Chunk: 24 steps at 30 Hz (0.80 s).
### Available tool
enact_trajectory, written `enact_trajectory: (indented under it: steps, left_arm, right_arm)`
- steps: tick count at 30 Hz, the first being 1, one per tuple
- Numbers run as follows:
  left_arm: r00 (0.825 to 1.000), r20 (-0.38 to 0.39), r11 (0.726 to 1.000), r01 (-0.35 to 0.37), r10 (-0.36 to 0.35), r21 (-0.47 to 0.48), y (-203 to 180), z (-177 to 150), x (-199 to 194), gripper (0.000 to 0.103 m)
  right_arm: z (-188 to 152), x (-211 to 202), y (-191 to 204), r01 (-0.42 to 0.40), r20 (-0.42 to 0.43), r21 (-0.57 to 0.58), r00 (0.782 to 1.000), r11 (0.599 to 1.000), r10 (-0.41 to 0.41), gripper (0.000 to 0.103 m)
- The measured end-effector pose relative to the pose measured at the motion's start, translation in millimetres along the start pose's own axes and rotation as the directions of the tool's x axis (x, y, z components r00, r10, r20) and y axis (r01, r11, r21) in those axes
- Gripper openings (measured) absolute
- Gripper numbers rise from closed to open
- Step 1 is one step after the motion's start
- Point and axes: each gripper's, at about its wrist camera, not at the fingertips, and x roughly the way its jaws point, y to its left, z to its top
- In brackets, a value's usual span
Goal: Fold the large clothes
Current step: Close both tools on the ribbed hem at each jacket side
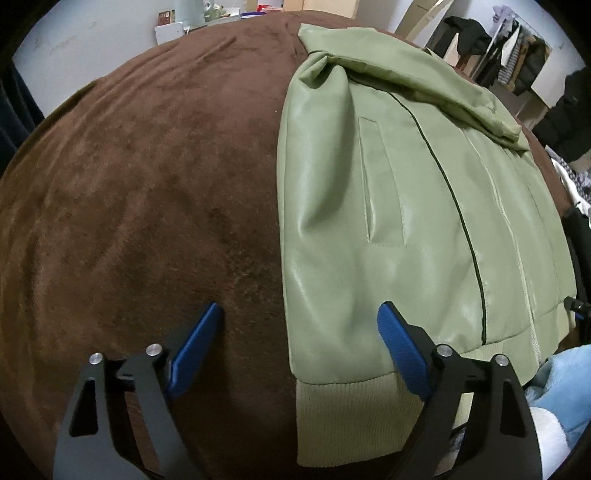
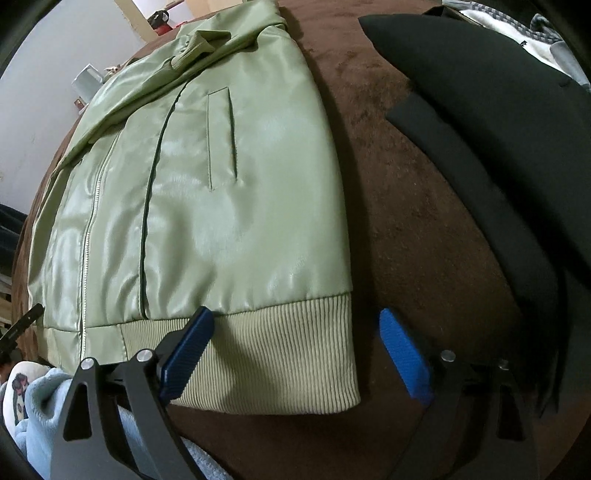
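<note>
A light green jacket point(image 1: 388, 206) lies flat on a brown blanket point(image 1: 140, 192), sleeves folded across its upper part and ribbed hem point(image 1: 347, 417) nearest me. My left gripper point(image 1: 299, 314) stands open over the jacket's left hem corner, one blue pad above the blanket, the other above the green fabric. In the right wrist view the same jacket point(image 2: 221, 192) fills the left half. My right gripper point(image 2: 295, 319) is open astride the right end of the ribbed hem point(image 2: 280, 354), with its left pad over the hem and its right pad over the blanket point(image 2: 424, 229).
A black garment point(image 2: 491, 122) lies on the blanket right of the jacket. Pale blue fleece clothing point(image 2: 40, 402) shows at the near edge. Dark clothes hang on a rack point(image 1: 517, 59) beyond the bed, and cluttered items point(image 1: 192, 14) stand by the far wall.
</note>
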Motion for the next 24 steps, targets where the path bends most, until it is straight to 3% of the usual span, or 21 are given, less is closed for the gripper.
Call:
enact_trajectory:
  steps: [5, 7, 9, 12, 14, 15, 16, 19, 24]
  left_arm:
    - [0.999, 0.002, 0.999, 0.041, -0.041, -0.022, -2, 1, -2, 0.068]
    - [0.998, 0.000, 0.997, 0.068, -0.068, -0.024, -4, 1, -3, 0.054]
    - [0.996, -0.010, 0.995, 0.093, -0.093, -0.022, -8, 2, -3, 0.048]
    - [0.994, -0.026, 0.994, 0.109, -0.109, -0.017, -11, 5, 0, 0.047]
    - [0.992, -0.028, 0.992, 0.122, -0.122, -0.016, -11, 4, -1, 0.040]
    - [0.988, -0.025, 0.989, 0.149, -0.150, -0.017, -12, 3, -2, 0.026]
    - [0.985, -0.022, 0.986, 0.169, -0.169, -0.014, -14, 4, -2, 0.022]
    - [0.983, -0.033, 0.983, 0.180, -0.179, 0.029, -24, 8, 0, 0.015]
    - [0.973, -0.024, 0.973, 0.229, -0.228, 0.029, -25, 14, -5, 0.011]
  right_arm:
    - [2, -1, 3, -0.006, 0.004, 0.013, 1.000, 1.000, 0.006, 0.083]
    - [4, -2, 8, -0.026, 0.002, 0.017, 1.000, 1.000, 0.026, 0.070]
    - [8, -3, 13, -0.029, -0.005, 0.011, 1.000, 1.000, 0.029, 0.066]
    - [10, -4, 17, -0.031, -0.006, 0.000, 0.999, 1.000, 0.031, 0.054]
    - [11, -4, 18, -0.025, 0.000, -0.007, 1.000, 1.000, 0.025, 0.047]
    - [10, -4, 19, -0.022, 0.007, -0.015, 1.000, 1.000, 0.022, 0.041]
    - [9, -5, 21, -0.023, 0.012, -0.024, 1.000, 0.999, 0.023, 0.034]
    - [10, -5, 25, -0.033, 0.013, -0.035, 0.999, 0.999, 0.033, 0.019]
    - [10, -13, 26, -0.042, 0.019, -0.051, 0.999, 0.998, 0.043, 0.015]
